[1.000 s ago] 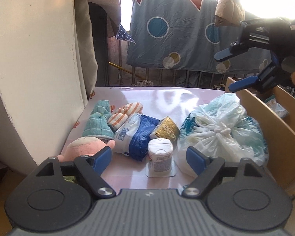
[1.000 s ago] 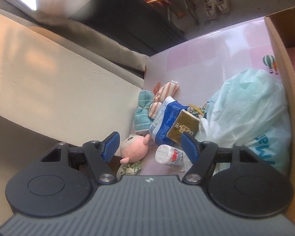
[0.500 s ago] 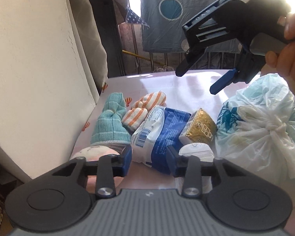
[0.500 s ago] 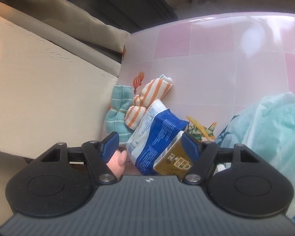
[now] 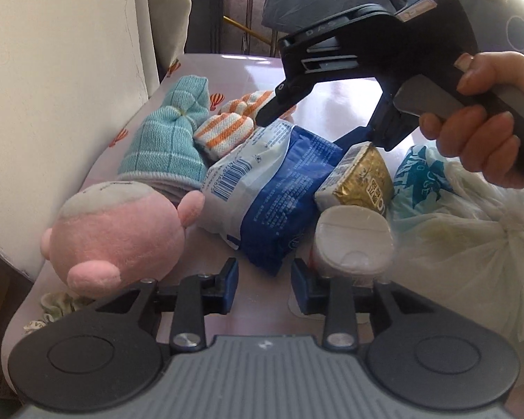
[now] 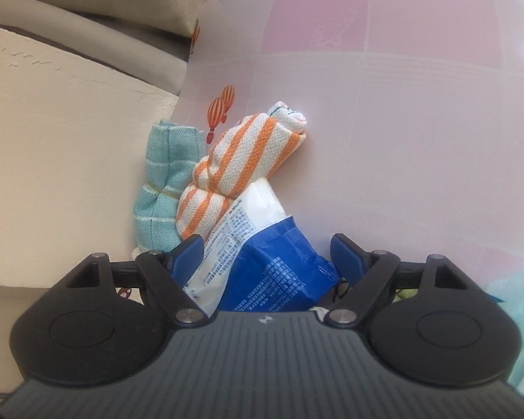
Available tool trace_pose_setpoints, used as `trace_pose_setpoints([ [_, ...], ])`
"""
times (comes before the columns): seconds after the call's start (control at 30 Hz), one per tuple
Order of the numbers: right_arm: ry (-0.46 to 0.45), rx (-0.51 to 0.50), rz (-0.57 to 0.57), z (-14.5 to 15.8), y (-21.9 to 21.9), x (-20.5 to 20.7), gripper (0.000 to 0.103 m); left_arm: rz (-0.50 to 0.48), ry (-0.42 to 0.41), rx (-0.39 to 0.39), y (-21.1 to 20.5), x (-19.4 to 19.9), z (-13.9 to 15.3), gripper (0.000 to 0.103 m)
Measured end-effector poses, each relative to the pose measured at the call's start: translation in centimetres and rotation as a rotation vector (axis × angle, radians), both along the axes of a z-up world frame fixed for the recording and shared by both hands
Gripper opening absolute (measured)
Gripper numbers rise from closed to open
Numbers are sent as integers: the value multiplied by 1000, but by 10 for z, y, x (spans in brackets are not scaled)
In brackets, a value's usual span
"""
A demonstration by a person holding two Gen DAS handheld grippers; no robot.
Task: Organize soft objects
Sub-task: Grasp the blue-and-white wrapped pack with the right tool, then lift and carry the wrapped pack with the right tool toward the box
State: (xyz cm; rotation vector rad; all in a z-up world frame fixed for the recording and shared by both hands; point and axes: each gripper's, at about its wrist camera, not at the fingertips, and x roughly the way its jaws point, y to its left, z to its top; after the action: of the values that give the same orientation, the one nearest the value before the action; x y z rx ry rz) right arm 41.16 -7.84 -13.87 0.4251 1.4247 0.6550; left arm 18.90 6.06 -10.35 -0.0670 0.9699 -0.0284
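Right gripper (image 6: pixel 267 255) opening — astride blue-white packet (image 6: pixel 262 265), seemingly untouched

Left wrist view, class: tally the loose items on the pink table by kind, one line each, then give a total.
Rolled cloths: 2 (teal checked cloth roll, orange-striped cloth roll)
Plush toys: 1 (pink plush head)
Sealed packets: 2 (blue-and-white plastic packet, gold foil block)
White cups: 1
Tied plastic bags: 1
Total: 7

plastic bag (image 5: pixel 471 244) (cropped at right edge)
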Motion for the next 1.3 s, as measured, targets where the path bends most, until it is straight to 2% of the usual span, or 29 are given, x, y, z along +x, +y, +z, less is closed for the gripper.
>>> trace_pose_setpoints([
  [0.1,20,21,57,-1,5,-3,83,16,16,-29,4,4,-4,37],
  [0.23,-11,9,96,1,10,-8,83,49,25,-52,9,11,-8,41],
  [0.27,-21,4,104,2,12,-9,79,56,29,-57,9,12,-10,41],
  [0.3,-32,-9,114,3,13,-11,66,65,34,-64,10,13,-11,40],
  [0.33,-30,-9,120,4,14,-13,60,72,35,-67,11,14,-12,40],
  [0.6,-94,19,127,34,16,-24,39,110,25,-147,19,16,-8,39],
  [0.8,-153,40,113,73,5,-36,36,121,-24,-220,23,6,9,37],
  [0.97,-189,67,86,103,-8,-56,35,117,-66,-230,19,-10,28,35],
  [1.07,-208,80,57,119,-21,-69,35,99,-89,-272,17,-19,41,35],
  [1.3,-274,127,-15,164,-63,-108,35,31,-164,-271,-7,-45,79,35],
])
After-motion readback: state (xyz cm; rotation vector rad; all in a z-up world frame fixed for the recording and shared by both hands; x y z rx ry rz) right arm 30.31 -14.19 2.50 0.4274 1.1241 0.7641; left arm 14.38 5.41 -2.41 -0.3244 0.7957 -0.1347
